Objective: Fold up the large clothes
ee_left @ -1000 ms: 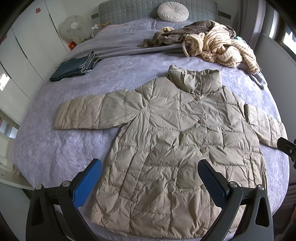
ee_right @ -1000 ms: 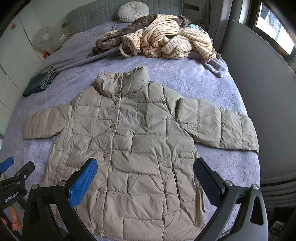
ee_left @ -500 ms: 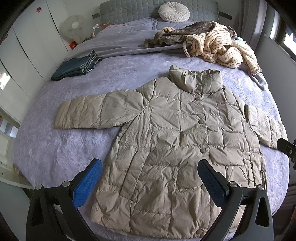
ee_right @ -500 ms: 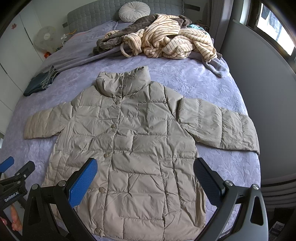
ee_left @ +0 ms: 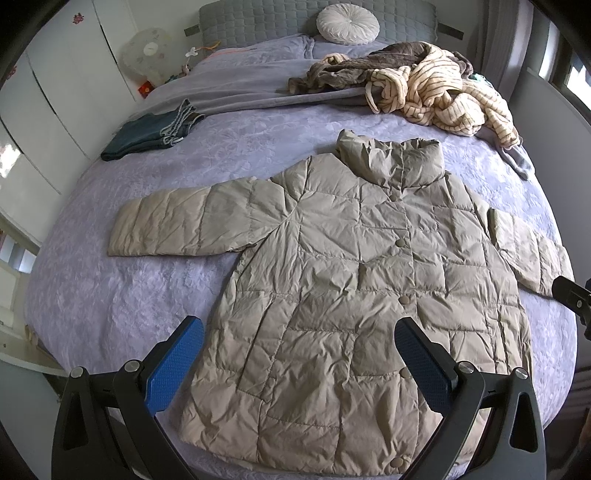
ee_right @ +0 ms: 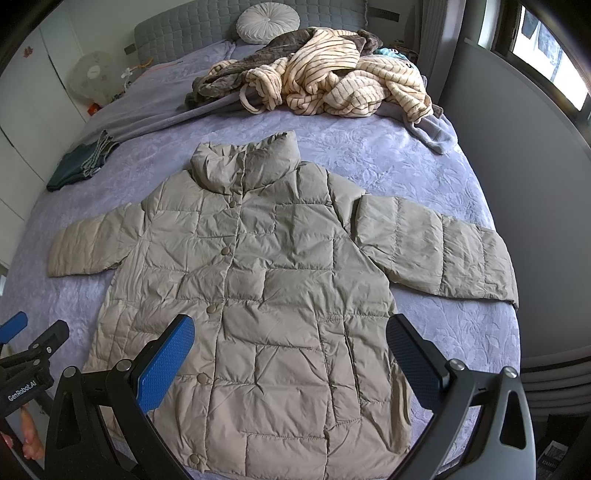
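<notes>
A beige quilted puffer jacket [ee_left: 354, 288] lies flat and buttoned on the purple bed, both sleeves spread out, collar toward the headboard. It also shows in the right wrist view [ee_right: 273, 295]. My left gripper [ee_left: 299, 354] is open and empty, held above the jacket's lower left hem. My right gripper [ee_right: 290, 350] is open and empty, held above the jacket's lower right part. The left gripper's tip shows at the left edge of the right wrist view [ee_right: 22, 347].
A heap of striped cream and brown clothes [ee_left: 424, 85] lies near the headboard. Folded dark jeans [ee_left: 151, 133] sit at the bed's left side. A round white cushion [ee_left: 347, 18] rests against the headboard. A grey wall [ee_right: 517, 184] borders the bed's right side.
Both views have shifted very slightly; the jacket and both grippers stay as they were.
</notes>
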`<state>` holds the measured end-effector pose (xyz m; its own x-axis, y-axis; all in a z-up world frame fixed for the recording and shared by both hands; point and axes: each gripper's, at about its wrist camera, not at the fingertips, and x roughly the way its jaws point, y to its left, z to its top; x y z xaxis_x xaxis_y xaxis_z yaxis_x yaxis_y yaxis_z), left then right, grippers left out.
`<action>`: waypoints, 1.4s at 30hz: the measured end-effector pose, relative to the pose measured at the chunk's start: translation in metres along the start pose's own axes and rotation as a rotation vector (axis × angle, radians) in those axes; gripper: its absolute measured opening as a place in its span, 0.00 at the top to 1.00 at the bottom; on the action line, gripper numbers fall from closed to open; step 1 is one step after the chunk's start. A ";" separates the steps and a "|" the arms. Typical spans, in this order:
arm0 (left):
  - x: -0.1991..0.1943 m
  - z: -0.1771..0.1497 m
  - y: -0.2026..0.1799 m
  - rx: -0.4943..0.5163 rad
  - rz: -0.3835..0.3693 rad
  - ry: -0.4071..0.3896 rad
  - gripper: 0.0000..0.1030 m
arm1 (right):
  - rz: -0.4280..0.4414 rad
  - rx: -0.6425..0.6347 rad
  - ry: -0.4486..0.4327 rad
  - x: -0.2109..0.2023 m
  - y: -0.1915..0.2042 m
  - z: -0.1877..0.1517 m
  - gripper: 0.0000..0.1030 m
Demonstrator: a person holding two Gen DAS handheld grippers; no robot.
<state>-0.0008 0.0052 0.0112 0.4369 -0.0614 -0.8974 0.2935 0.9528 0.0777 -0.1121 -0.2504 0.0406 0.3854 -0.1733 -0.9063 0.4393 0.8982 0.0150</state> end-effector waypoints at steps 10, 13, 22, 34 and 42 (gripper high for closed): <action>-0.002 0.001 0.000 -0.001 0.001 0.000 0.00 | 0.002 -0.002 0.001 -0.001 0.003 0.000 0.00; -0.002 0.001 0.000 -0.001 0.000 0.001 0.00 | 0.002 -0.003 0.000 -0.002 0.005 0.000 0.00; -0.003 0.001 0.000 -0.002 0.001 0.000 0.00 | 0.004 -0.001 0.001 -0.002 0.005 0.001 0.00; -0.002 0.001 0.000 -0.002 0.001 0.001 0.00 | 0.005 -0.002 0.001 -0.002 0.002 0.001 0.00; -0.003 0.001 0.001 -0.002 0.001 0.002 0.00 | 0.006 -0.001 0.001 -0.002 0.003 0.001 0.00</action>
<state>-0.0008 0.0056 0.0147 0.4359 -0.0596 -0.8980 0.2915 0.9534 0.0782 -0.1110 -0.2480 0.0429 0.3872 -0.1672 -0.9067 0.4357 0.8999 0.0201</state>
